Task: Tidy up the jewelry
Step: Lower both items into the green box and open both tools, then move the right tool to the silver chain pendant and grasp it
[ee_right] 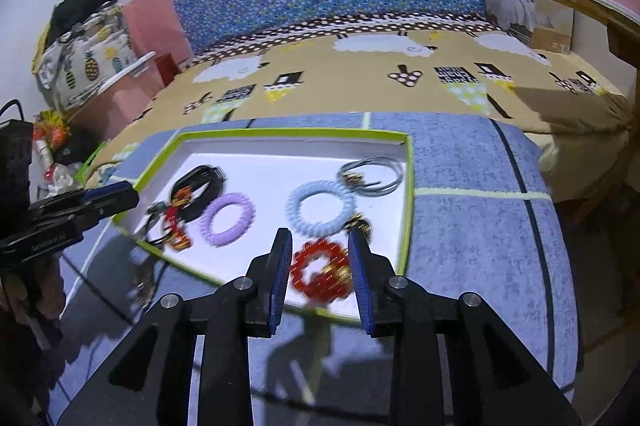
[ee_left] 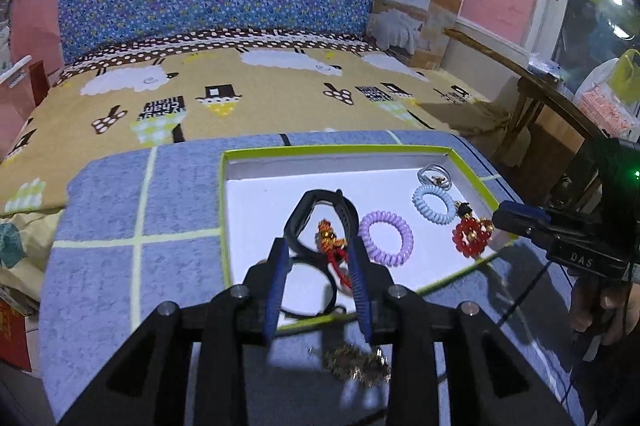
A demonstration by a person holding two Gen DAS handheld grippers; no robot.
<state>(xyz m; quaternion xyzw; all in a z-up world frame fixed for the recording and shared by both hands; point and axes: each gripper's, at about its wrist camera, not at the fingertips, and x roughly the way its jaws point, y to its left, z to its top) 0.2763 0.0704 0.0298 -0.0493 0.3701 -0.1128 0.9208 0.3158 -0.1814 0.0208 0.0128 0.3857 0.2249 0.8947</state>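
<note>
White tray with lime-green rim (ee_right: 408, 186), holding black wristband (ee_right: 200, 186) at left, red-and-gold charm (ee_left: 330, 240) (partly inside its loop), lilac coil tie (ee_right: 228, 218), pale-blue coil tie (ee_right: 320, 206), grey bangles (ee_right: 372, 172), red beaded ring (ee_right: 320, 272) nearest front edge

My left gripper (ee_left: 318, 250) was matte black plastic with two ribbed blue finger pads (ee_left: 277, 290) and four round silver screws along its angular arms. My right gripper (ee_right: 320, 246) was built the same. Seen from the left camera, it carried white "DAS" lettering, a green light and a thin black cable, with my bare-skinned hand (ee_left: 600, 310) below.
</note>
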